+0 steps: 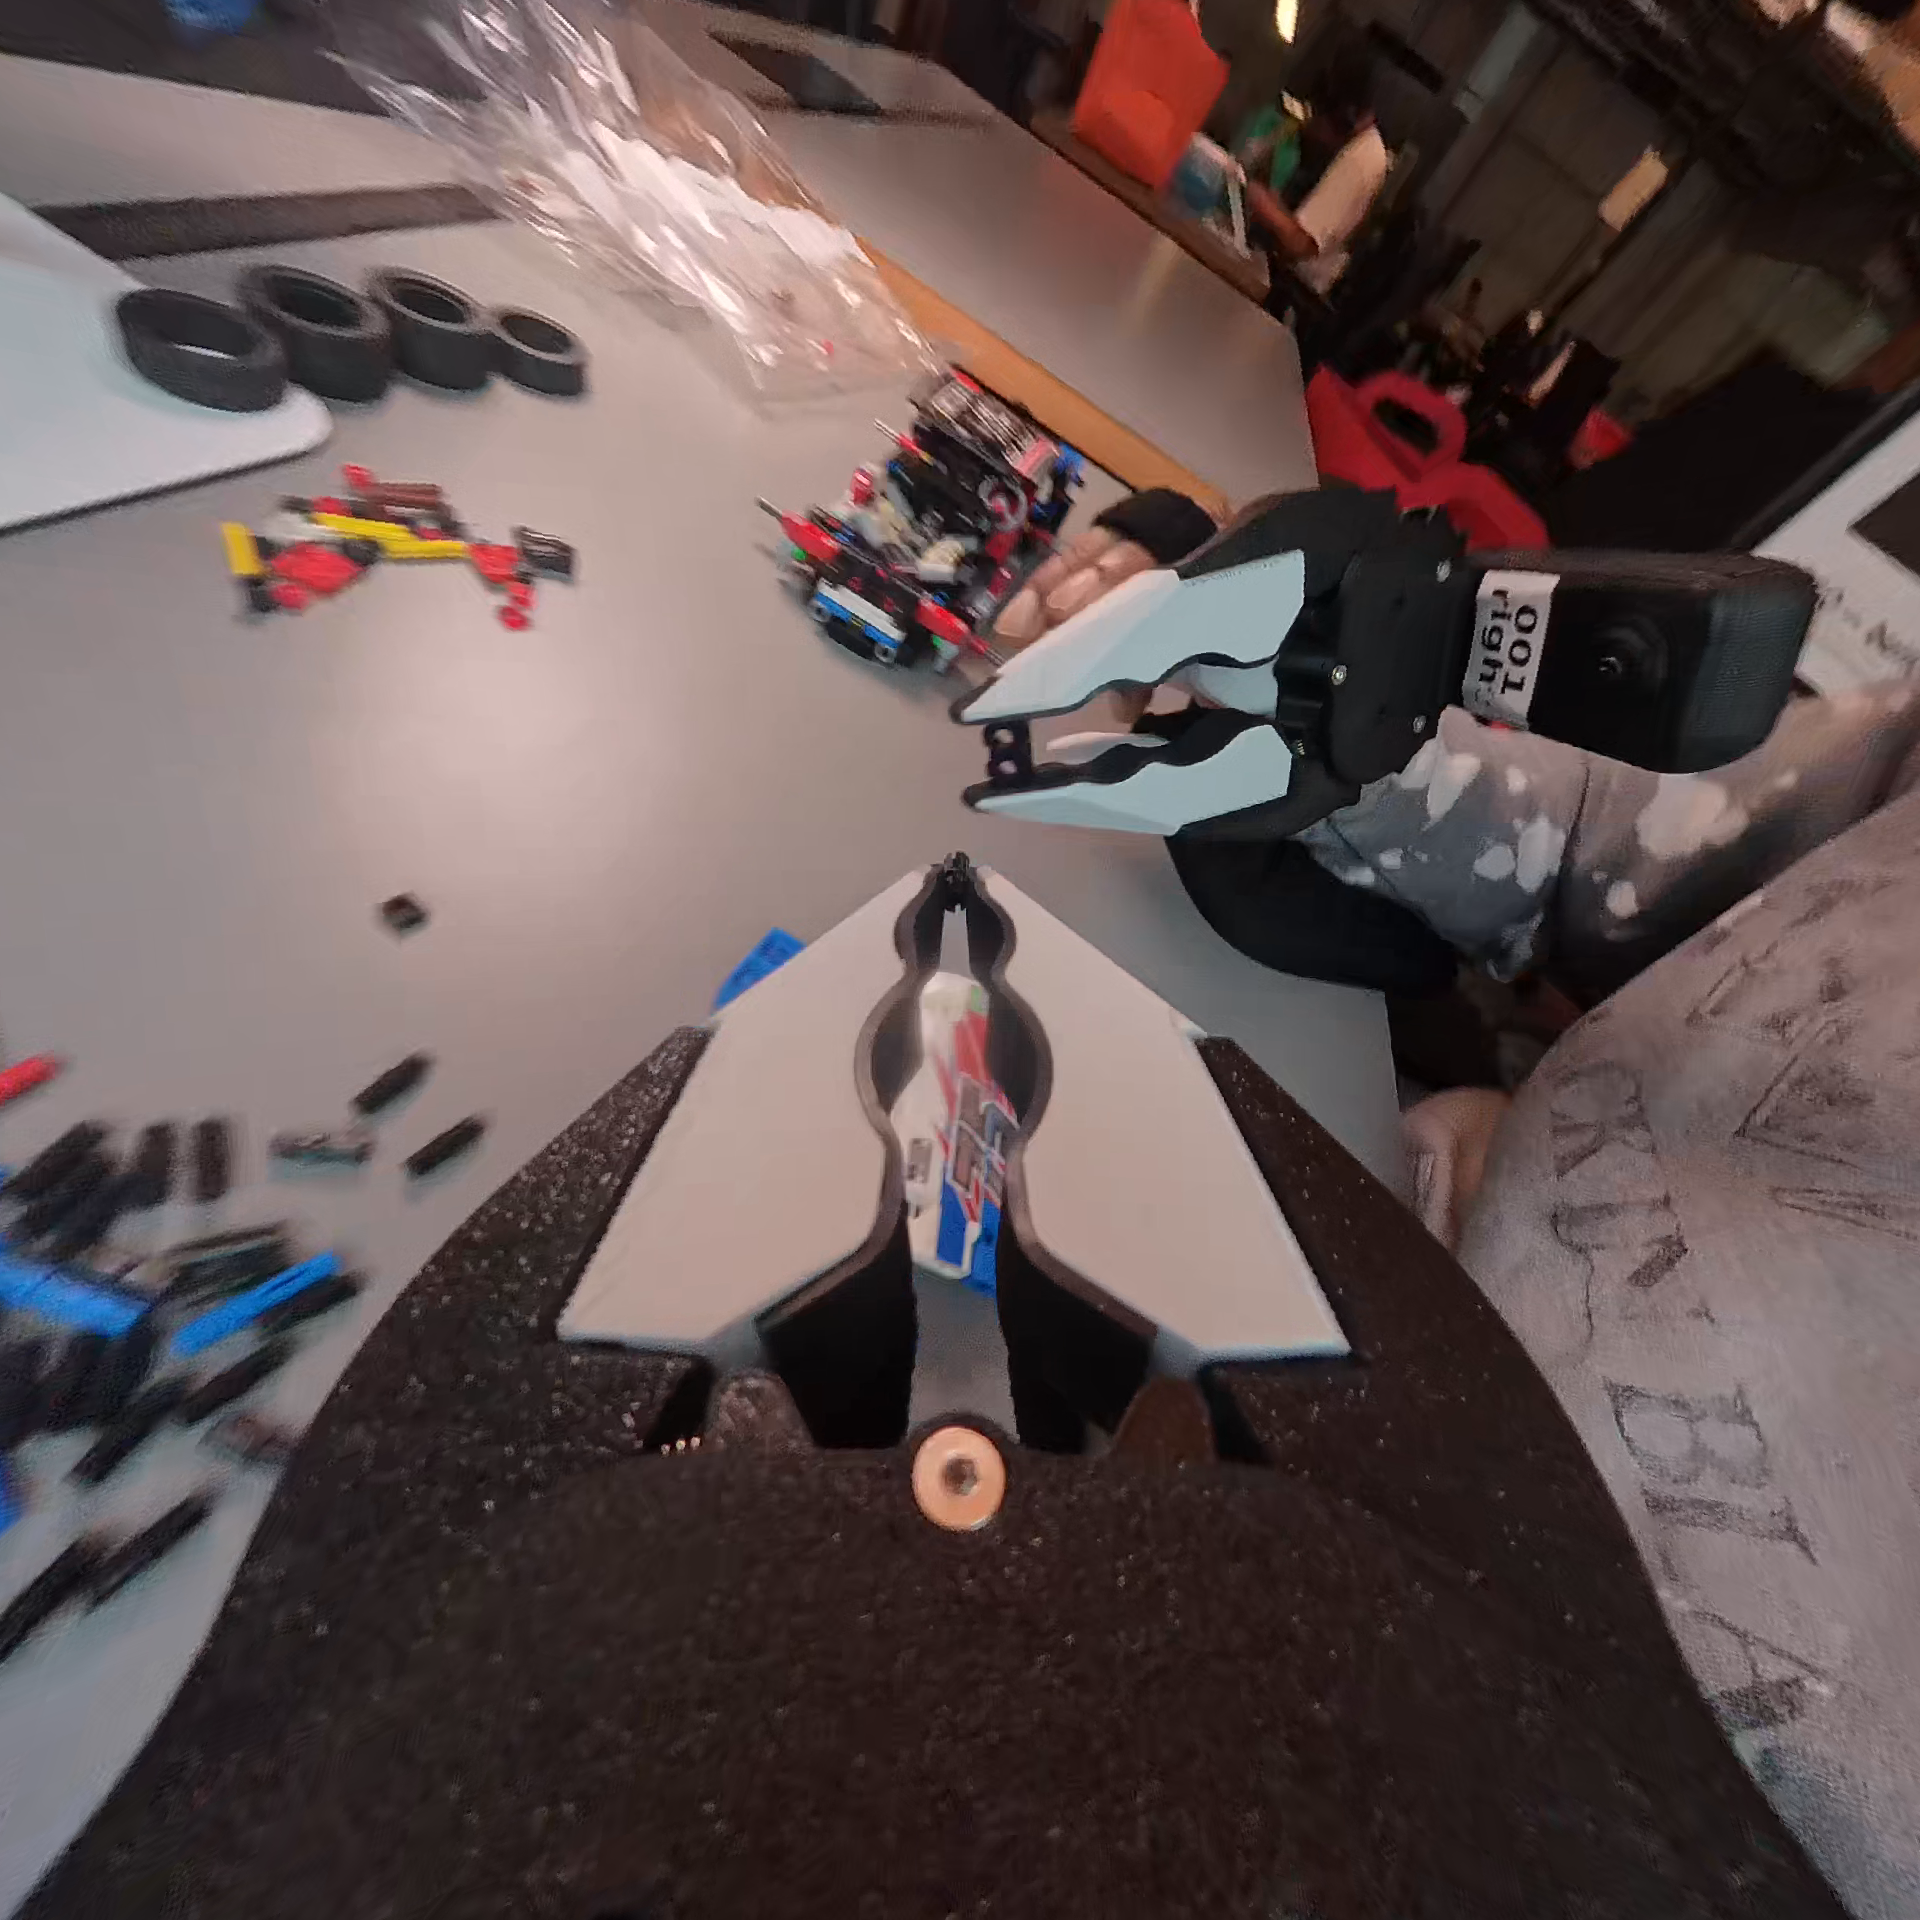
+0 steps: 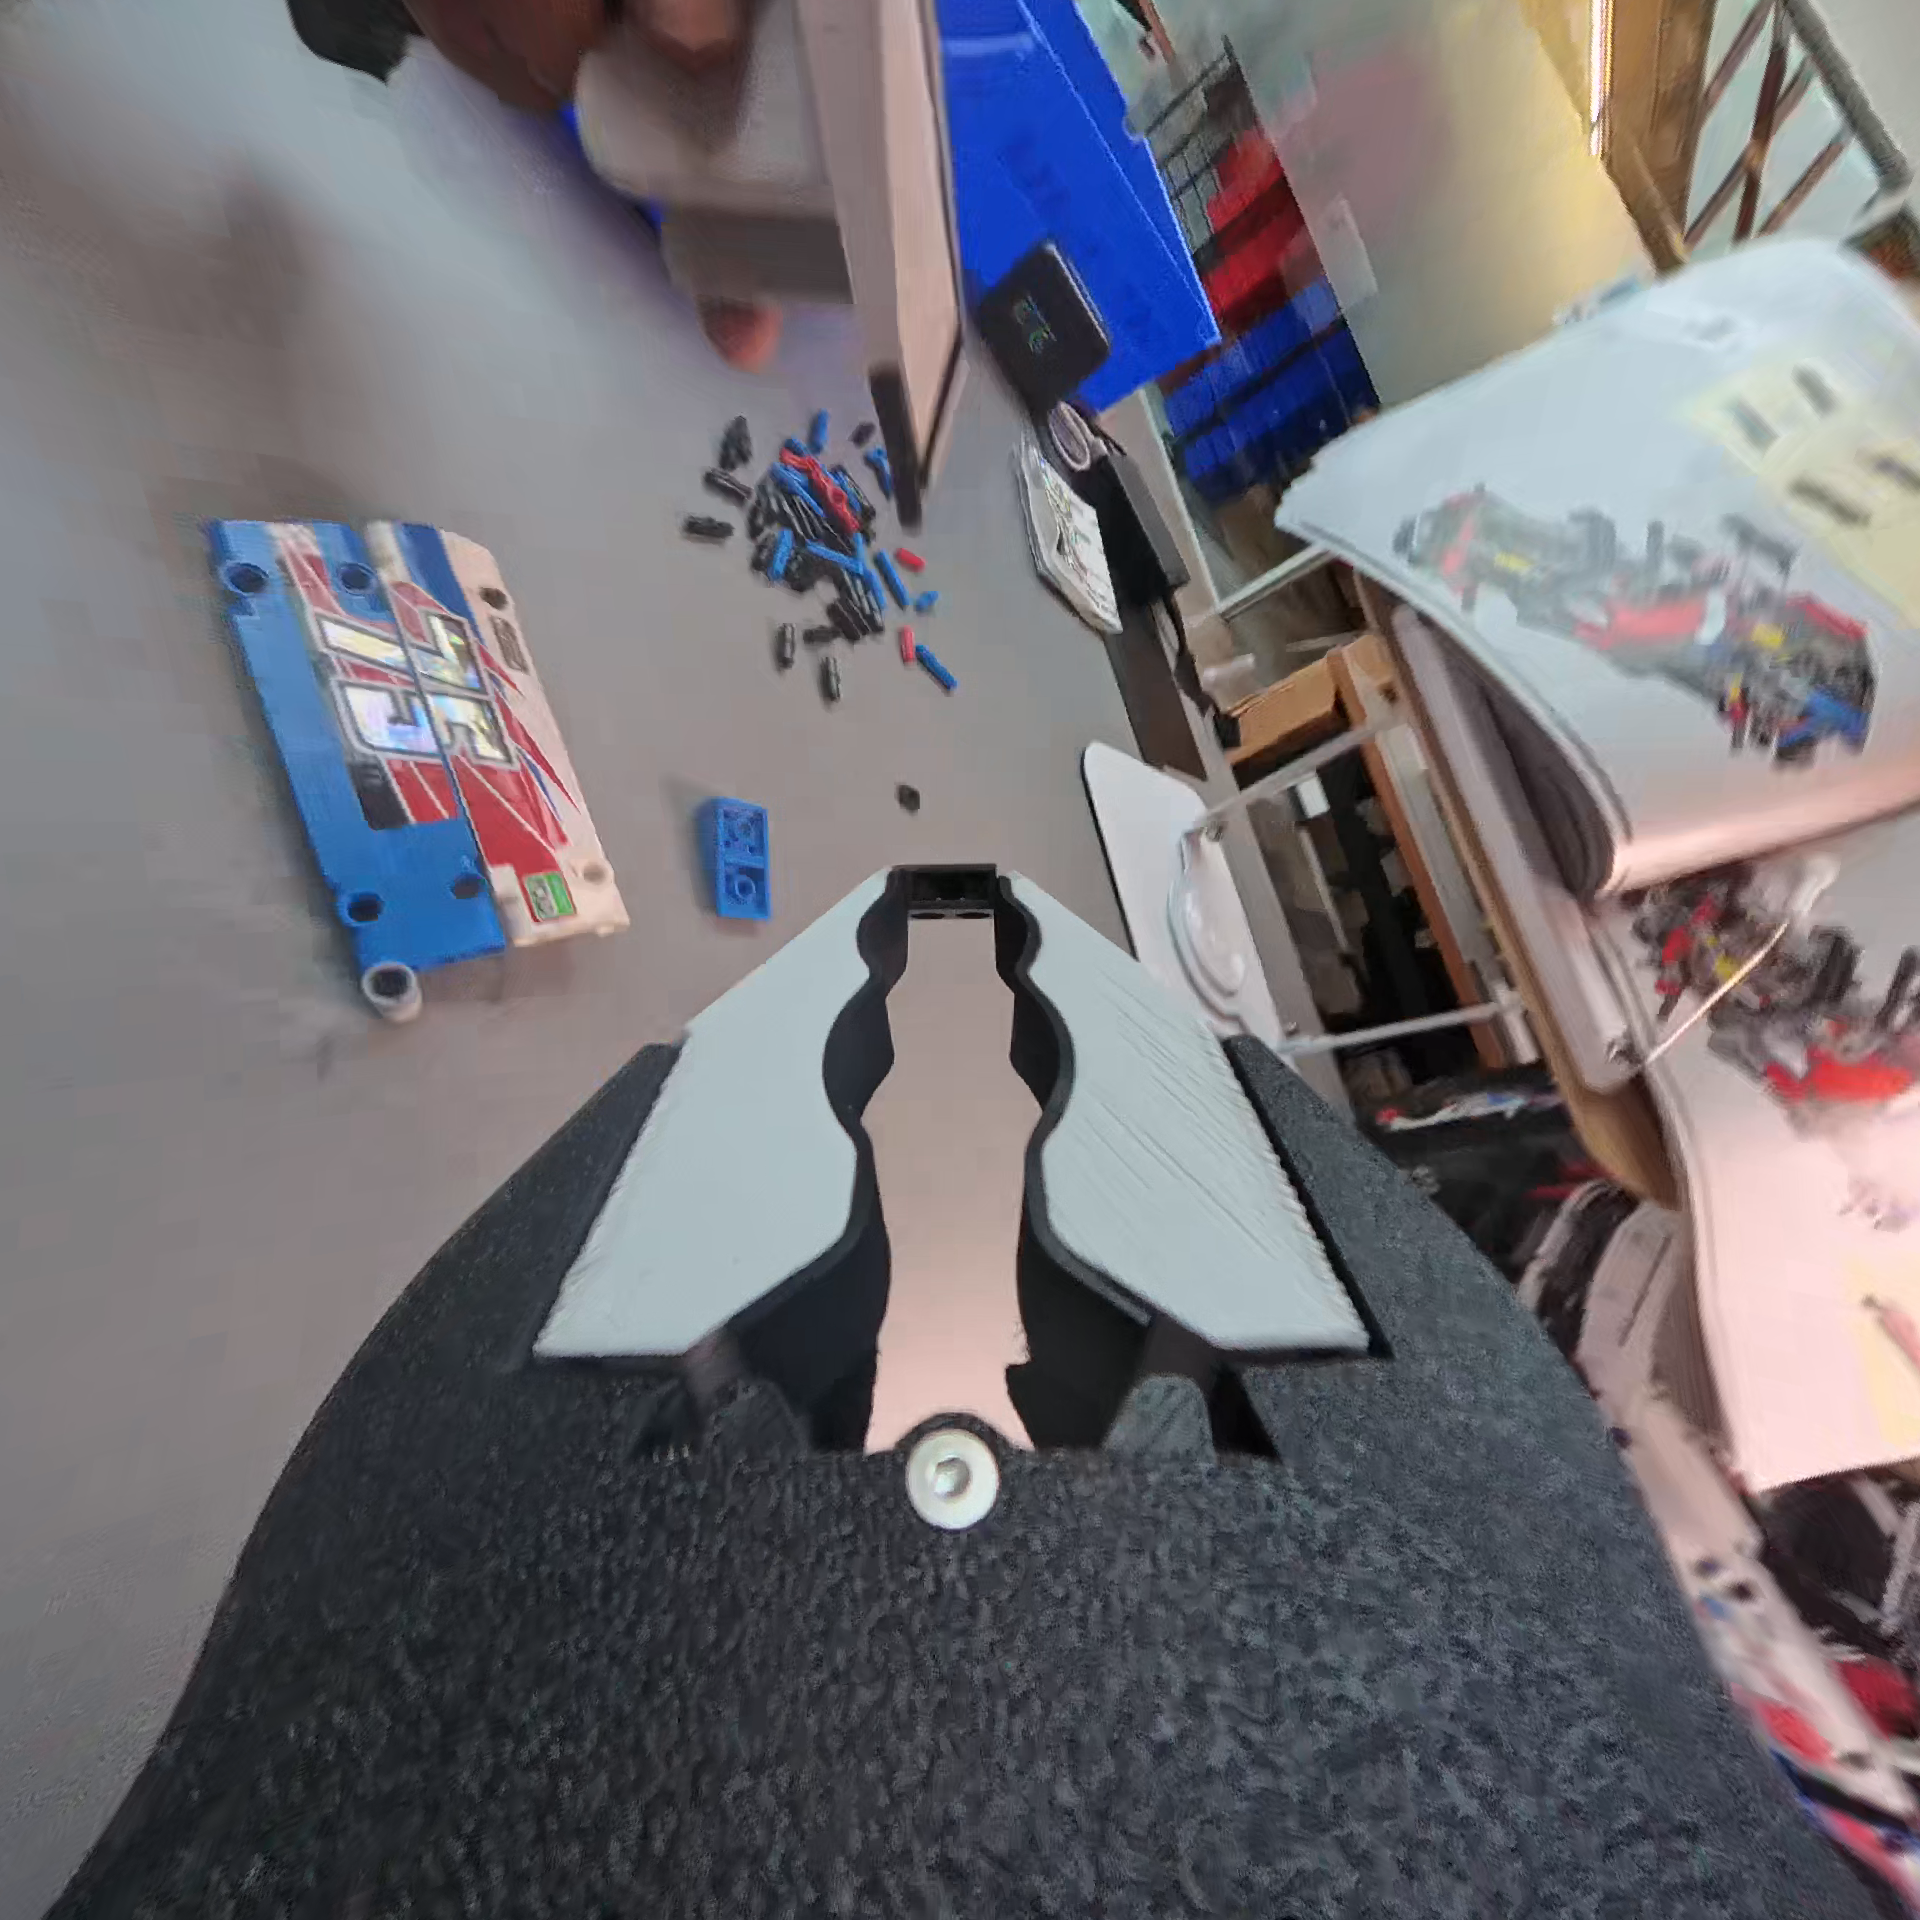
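Nearest in the left wrist view, the left gripper [image 1: 956, 883] has its fingers clenched on a small black pin [image 1: 954, 871] at the very tips. Through the narrow gap behind the tips, a blue, red and white printed panel [image 1: 961, 1143] shows on the grey table [image 1: 623, 748] below.

Up and to the right hangs the right gripper [image 1: 1003, 753], held in a gloved hand [image 1: 1153, 530], its fingers grasping a small black brick piece [image 1: 1006, 750]. In its own view, the right gripper [image 2: 948, 888] pinches that black brick piece [image 2: 948, 891] across the tips.

A broad bare stretch of table lies between the gripper and a half-built brick vehicle [image 1: 925, 530] near the far wooden edge. Left of it lies a small red and yellow brick assembly [image 1: 395, 545]. Four black tyres [image 1: 353, 338] stand in a row, the leftmost on the corner of a white board [image 1: 83, 416]. A crumpled clear plastic bag [image 1: 644, 197] lies beyond; what it holds is too blurred to tell.

In the right wrist view, the printed panel [image 2: 416, 748] lies flat, apart from a small blue plate [image 2: 741, 857] just beside the fingers. A loose heap of black, blue and red pins [image 2: 821, 540] lies farther off. An open instruction booklet [image 2: 1662, 582] rises past the table's right edge.
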